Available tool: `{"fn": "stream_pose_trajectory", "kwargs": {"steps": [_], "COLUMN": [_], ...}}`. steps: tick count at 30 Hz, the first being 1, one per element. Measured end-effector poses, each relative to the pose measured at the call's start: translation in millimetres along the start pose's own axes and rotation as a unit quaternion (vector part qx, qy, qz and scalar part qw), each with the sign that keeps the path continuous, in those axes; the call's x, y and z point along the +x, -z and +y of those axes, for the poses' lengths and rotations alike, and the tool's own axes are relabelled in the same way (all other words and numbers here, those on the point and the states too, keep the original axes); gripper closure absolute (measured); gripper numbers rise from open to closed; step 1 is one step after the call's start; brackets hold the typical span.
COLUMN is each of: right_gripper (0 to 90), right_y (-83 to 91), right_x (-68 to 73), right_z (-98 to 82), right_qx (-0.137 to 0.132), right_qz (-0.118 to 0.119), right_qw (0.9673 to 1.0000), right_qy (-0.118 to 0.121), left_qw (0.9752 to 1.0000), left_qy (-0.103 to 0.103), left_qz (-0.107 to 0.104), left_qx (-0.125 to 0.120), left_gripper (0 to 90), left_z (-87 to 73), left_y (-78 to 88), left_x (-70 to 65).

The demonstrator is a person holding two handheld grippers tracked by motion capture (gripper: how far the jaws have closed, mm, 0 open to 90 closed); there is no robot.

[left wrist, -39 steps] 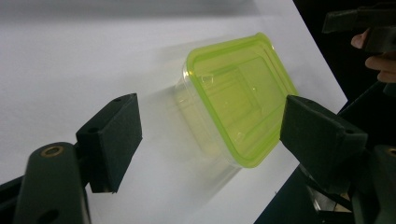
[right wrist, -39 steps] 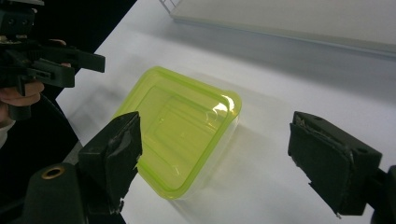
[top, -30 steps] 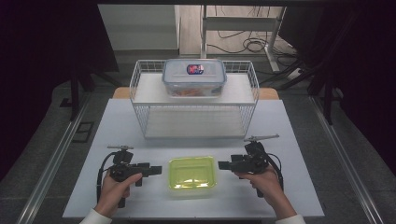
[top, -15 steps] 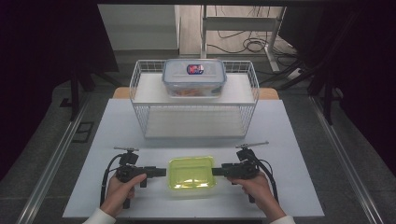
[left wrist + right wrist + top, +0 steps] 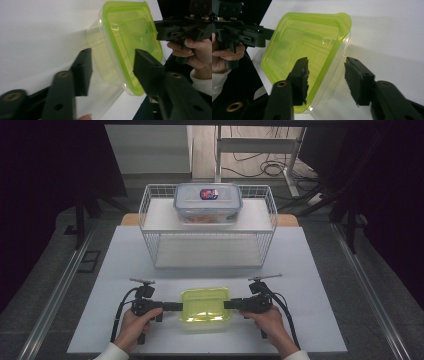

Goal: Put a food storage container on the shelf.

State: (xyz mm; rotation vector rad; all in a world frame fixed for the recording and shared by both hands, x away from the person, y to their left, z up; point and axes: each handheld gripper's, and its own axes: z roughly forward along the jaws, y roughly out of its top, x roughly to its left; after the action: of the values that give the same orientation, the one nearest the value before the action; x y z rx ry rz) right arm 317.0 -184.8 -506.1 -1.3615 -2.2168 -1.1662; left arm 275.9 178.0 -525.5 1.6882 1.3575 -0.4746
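Note:
A clear container with a lime-green lid (image 5: pixel 205 304) lies at the front middle of the white table. My left gripper (image 5: pixel 176 306) points level at its left end, and my right gripper (image 5: pixel 229 304) points at its right end. In the left gripper view the container's (image 5: pixel 130 32) rim sits between the jaws of the left gripper (image 5: pixel 112 67). In the right gripper view the container's (image 5: pixel 304 42) edge sits between the jaws of the right gripper (image 5: pixel 325 75), one jaw over the lid, the other off the wall. Both pairs of jaws have just been closing, with gaps still showing.
A white wire rack (image 5: pixel 150 227) stands behind the container at mid table. A clear lidded box (image 5: pixel 208 202) with orange contents rests on its top shelf. The table's front edge (image 5: pixel 200 352) lies close under the person's hands.
Both grippers have come inward and lower, from beside the container to its two ends. Their jaws have narrowed around its rim.

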Motion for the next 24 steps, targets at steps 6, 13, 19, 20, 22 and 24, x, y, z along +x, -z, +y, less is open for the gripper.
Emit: {"fn": "stream_pose_trajectory", "kwargs": {"steps": [6,13,19,20,22,24], "right_gripper": [70.5,78.1,79.4,79.4,79.6,79.7], "right_y": [-3.5,3.1,6.1,6.7,7.7,9.4], "right_x": [0.1,3.7,5.3,5.3,5.2,5.5], "right_z": [-0.8,-0.7,-1.4,-1.4,-1.3,-0.9], "right_qx": [0.007,-0.003,-0.003,-0.003,-0.006,-0.008], "right_qz": [0.011,0.027,0.026,0.026,0.027,0.029], "right_qw": [0.9999,0.9995,0.9996,0.9996,0.9996,0.9995], "right_qy": [-0.004,-0.017,-0.008,-0.006,-0.004,-0.002], "left_qw": [0.9999,0.9996,0.9996,0.9995,0.9995,0.9994], "left_qy": [0.003,0.001,-0.013,-0.014,-0.019,-0.024], "left_qz": [-0.016,-0.027,-0.024,-0.024,-0.024,-0.022], "left_qx": [0.004,-0.011,-0.011,-0.011,-0.012,-0.011], "left_gripper": [72.8,80.7,81.0,81.0,81.0,81.0], "left_z": [-0.8,-2.0,-3.6,-3.7,-3.8,-3.6], "left_y": [-4.8,1.1,1.9,1.8,1.8,2.6], "left_x": [-0.9,-3.0,-7.6,-8.2,-9.2,-11.4]}}
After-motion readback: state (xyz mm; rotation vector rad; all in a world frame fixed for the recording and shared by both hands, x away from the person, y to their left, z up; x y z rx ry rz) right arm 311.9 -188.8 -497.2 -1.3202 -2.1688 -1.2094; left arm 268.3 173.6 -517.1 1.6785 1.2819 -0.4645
